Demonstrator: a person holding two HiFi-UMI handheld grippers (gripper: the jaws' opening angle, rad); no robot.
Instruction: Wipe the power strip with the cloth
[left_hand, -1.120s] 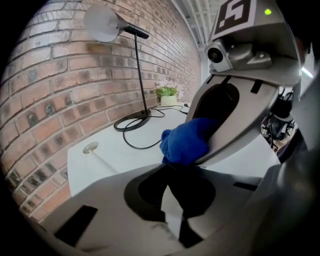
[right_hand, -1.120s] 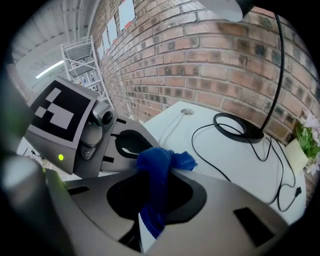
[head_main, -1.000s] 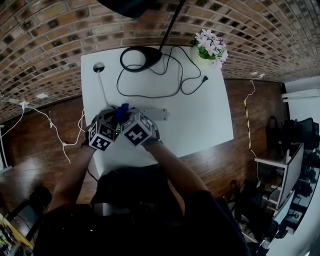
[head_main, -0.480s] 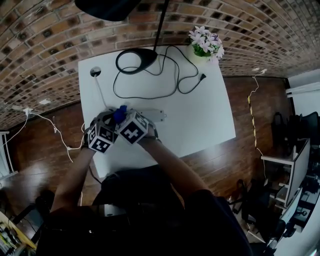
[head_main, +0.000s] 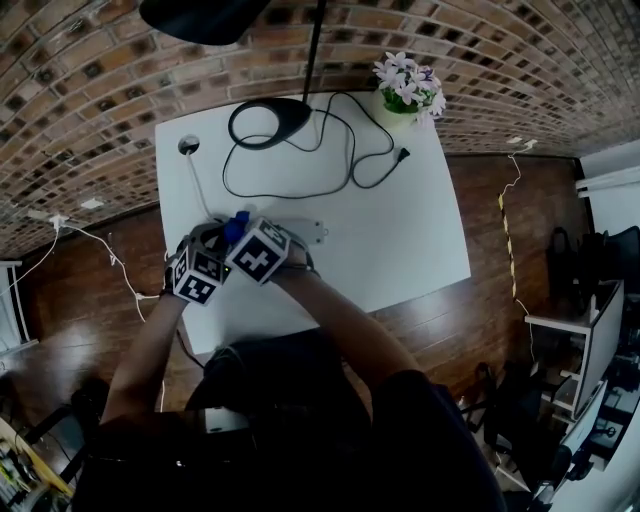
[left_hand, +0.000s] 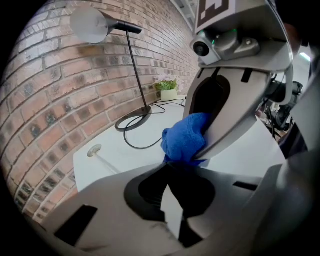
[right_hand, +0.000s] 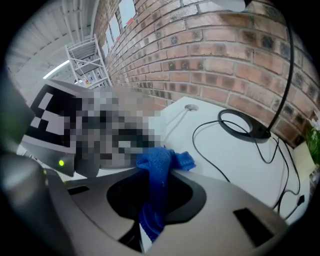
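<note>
A grey power strip (head_main: 308, 232) lies on the white table (head_main: 400, 230); its left end is hidden under my grippers. The two grippers are pressed close together there. My right gripper (head_main: 240, 232) is shut on a blue cloth (head_main: 236, 226). In the right gripper view the cloth (right_hand: 160, 162) runs up between the jaws of that gripper (right_hand: 154, 175) and bunches at the tips. My left gripper (left_hand: 170, 175) is shut just below the cloth (left_hand: 184, 140). A thin white sliver shows between its jaws, and I cannot tell what it is.
A black lamp base (head_main: 268, 118) stands at the back of the table, its black cable (head_main: 350, 170) looping forward to a loose plug. A flower pot (head_main: 405, 88) sits at the back right. A white cord (head_main: 200, 185) runs from a grommet (head_main: 188, 146) towards the grippers.
The head view has shifted slightly. Both grippers stay together at the strip's left end, with the blue cloth still between them.
</note>
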